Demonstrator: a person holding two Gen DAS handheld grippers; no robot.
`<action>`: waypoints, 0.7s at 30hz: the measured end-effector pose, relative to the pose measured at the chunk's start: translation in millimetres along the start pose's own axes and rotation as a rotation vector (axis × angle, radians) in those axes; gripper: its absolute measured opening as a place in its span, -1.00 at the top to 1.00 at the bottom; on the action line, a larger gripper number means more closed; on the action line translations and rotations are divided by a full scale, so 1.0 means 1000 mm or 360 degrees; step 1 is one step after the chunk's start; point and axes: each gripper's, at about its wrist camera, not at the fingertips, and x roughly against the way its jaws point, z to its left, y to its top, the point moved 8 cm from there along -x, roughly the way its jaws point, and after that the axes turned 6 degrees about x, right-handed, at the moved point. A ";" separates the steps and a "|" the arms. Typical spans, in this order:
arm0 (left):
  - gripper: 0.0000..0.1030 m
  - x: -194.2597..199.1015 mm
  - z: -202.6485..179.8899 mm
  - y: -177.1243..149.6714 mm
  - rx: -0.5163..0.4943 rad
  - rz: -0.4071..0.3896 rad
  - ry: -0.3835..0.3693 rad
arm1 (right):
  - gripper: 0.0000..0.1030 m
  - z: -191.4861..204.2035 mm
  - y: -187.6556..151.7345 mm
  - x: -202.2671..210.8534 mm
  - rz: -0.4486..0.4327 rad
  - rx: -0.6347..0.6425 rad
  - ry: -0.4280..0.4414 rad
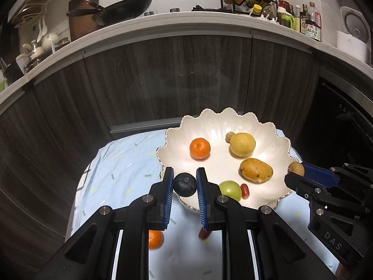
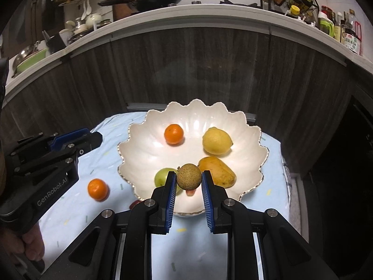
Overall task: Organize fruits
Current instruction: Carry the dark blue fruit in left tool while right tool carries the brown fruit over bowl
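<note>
In the left wrist view my left gripper (image 1: 185,184) is shut on a dark round fruit (image 1: 184,185), held over the near rim of the white scalloped bowl (image 1: 223,116). My right gripper (image 2: 188,178) is shut on a small brown round fruit (image 2: 188,176) above the bowl (image 2: 195,105). The bowl holds an orange (image 1: 200,148), a lemon (image 1: 242,144), a yellow-brown oval fruit (image 1: 256,170), a green fruit (image 1: 230,190) and a small red fruit (image 1: 244,190). The right gripper (image 1: 294,175) also shows at the bowl's right edge, the left gripper (image 2: 94,140) at its left.
On the pale blue cloth (image 2: 77,210) lie a second orange (image 2: 98,189) and a small red fruit (image 2: 135,204), near the bowl's front left. Dark cabinet fronts (image 1: 163,81) rise behind the table. A hand (image 2: 23,245) grips the left tool.
</note>
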 end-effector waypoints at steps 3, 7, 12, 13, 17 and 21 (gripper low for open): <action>0.61 -0.010 -0.002 0.003 -0.0011 0.0009 -0.0006 | 0.55 -0.002 0.000 -0.005 0.0012 -0.0013 -0.0009; 0.61 -0.021 -0.003 0.006 -0.0009 0.0024 -0.0031 | 0.55 -0.007 -0.001 -0.013 0.0042 -0.0042 -0.0022; 0.61 -0.037 -0.006 0.004 0.0000 0.0080 -0.0081 | 0.55 -0.012 -0.004 -0.025 0.0092 -0.0087 -0.0033; 0.61 -0.042 -0.007 0.002 -0.0001 0.0099 -0.0091 | 0.55 -0.013 -0.005 -0.028 0.0102 -0.0095 -0.0033; 0.61 -0.057 -0.008 -0.005 0.0000 0.0162 -0.0119 | 0.55 -0.014 -0.009 -0.038 0.0138 -0.0107 -0.0041; 0.61 -0.067 -0.011 -0.012 -0.0015 0.0217 -0.0148 | 0.55 -0.015 -0.014 -0.045 0.0172 -0.0115 -0.0040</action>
